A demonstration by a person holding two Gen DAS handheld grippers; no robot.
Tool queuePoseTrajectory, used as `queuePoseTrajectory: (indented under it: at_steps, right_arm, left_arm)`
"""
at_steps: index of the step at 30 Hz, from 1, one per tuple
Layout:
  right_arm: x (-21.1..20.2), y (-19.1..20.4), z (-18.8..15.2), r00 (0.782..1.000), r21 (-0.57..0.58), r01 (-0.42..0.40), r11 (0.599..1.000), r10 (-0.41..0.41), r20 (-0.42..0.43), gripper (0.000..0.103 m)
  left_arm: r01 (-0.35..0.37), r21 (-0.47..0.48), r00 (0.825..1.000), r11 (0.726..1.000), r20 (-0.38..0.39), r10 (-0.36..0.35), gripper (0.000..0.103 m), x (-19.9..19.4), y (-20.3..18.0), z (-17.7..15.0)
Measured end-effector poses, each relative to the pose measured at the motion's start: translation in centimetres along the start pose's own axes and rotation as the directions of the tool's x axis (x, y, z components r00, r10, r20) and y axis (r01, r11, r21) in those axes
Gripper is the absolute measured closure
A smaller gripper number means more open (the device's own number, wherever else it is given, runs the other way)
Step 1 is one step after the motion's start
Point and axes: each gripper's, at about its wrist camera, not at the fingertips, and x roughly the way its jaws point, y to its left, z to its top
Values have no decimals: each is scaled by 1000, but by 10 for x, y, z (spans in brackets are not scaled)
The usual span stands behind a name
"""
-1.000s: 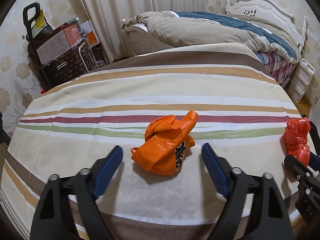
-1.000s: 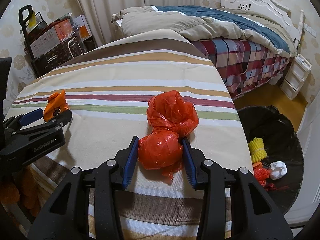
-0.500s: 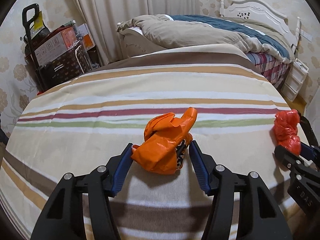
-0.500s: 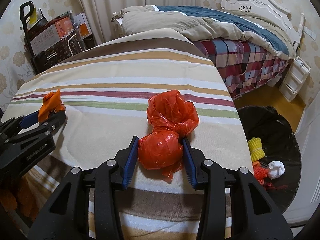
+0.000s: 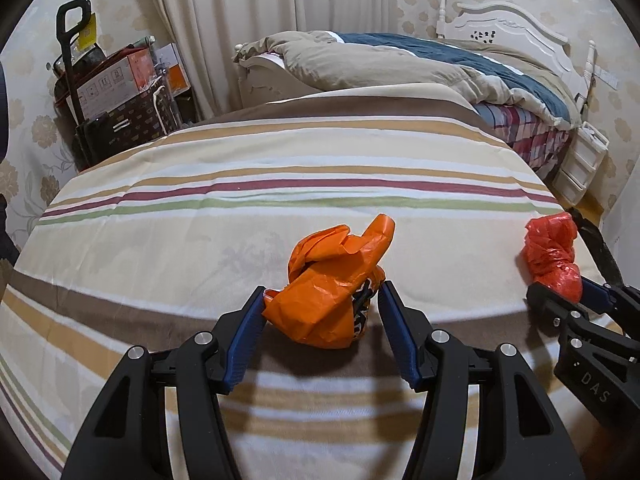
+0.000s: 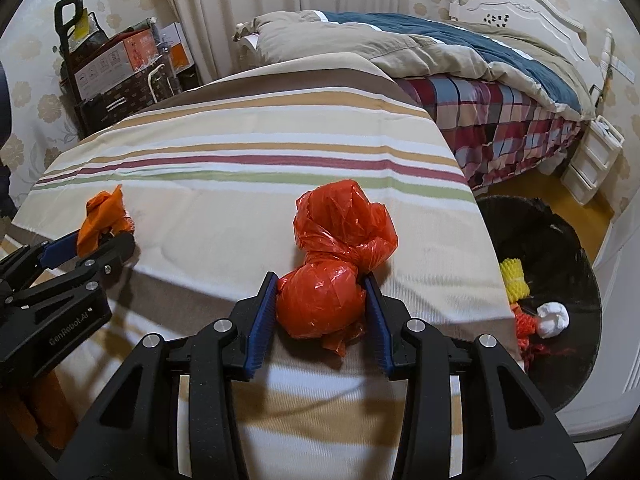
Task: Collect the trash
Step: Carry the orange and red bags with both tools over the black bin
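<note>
Bedroom interior. Walls (image 5: 24, 136) papered cream with pale floral motif. Full-length off-white curtain (image 5: 224, 20) at rear. White carved headboard (image 6: 532, 0) on bed (image 6: 500, 120) with plaid sheet, tan-and-navy duvet (image 5: 400, 64) (rumpled). Striped tablecloth (image 5: 280, 168) over foreground table. White drawer unit (image 6: 596, 156) bedside. Stacked cartons (image 5: 116, 80) on black handled trolley (image 5: 70, 32), left corner. Yellowish wood floor (image 6: 592, 208).

Both wrist views sit low and close over the striped cloth (image 5: 280, 152), facing the bed (image 5: 400, 64) and curtain (image 6: 248, 12). Left view looks from the left side; right view from the right, catching the bin (image 6: 560, 240). Shared: cloth, bed, each other's gripper.
</note>
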Motion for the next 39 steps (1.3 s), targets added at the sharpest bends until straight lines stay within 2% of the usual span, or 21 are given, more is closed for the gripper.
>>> queuePoseTrajectory:
  at_steps: [10,18,28,39]
  right_arm:
    - [-24,-2,-24,1000,-5,-4,1000,4,16,62]
    - [-49,-20,-40,999,27,1,1000,-2,51,62]
    - [-84,-64,-54,990,108,55,993,-68,124,62]
    - [-102,-113,-57,974,194,119,974,-152,169,62]
  left_arm:
    - [24,13,1000,1000,19,-25,46,-21,-17,-19]
    - [53,34,997,998,48,-55,46,-39,-40,-31]
    - [115,94,987,989,101,-124,46,-59,-82,-29]
    - [173,164,968,971,151,-198,46,-70,-128,-13]
